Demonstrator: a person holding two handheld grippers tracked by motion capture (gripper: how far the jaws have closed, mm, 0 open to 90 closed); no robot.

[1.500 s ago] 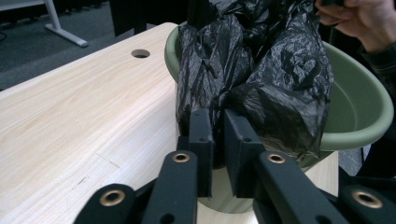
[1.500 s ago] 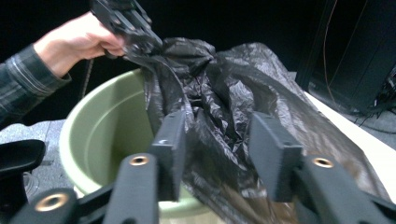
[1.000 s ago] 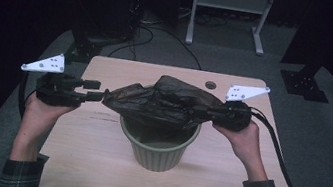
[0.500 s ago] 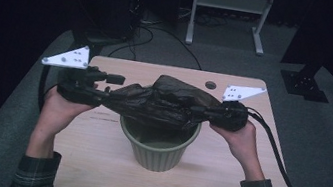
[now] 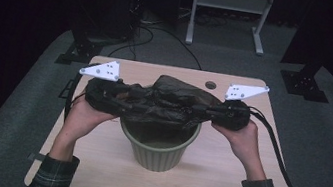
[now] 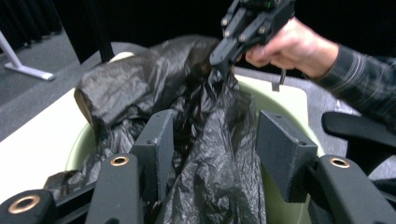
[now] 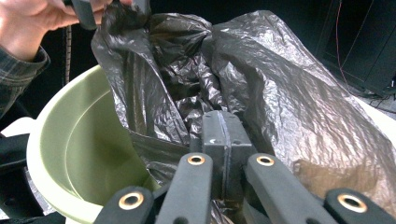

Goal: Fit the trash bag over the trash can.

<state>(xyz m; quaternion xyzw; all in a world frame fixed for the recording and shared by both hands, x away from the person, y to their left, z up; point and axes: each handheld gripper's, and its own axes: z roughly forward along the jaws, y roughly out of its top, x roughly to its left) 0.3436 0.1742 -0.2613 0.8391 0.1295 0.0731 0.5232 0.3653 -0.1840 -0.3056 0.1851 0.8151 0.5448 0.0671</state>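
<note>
1. I stand at a light wooden table (image 5: pixel 221 183) with a gripper in each hand, and a pale green bin (image 5: pixel 158 148) sits on it in front of me, between my forearms.
2. A black plastic bag (image 5: pixel 173 102) is stretched across the top of the bin, crumpled, hanging from my two grippers above the rim.
3. My left gripper (image 6: pixel 212 140) has its jaws spread wide; in the left gripper view the bag's plastic runs up between them and lies against the inner face of one jaw, while the other jaw stands clear of it.
4. My right gripper (image 7: pixel 223 135) has its jaws pressed together, pinching a fold of the bag; the plastic bunches out from the closed pads toward the far side of the bin.
5. In the right gripper view the bin's inside wall (image 7: pixel 88 144) is bare and green beside the bag, whose lower folds dip just inside the rim.
6. In the high view my left hand (image 5: pixel 82 110) and right hand (image 5: pixel 241 133) sit at either side of the bin, at about the same height.
</note>
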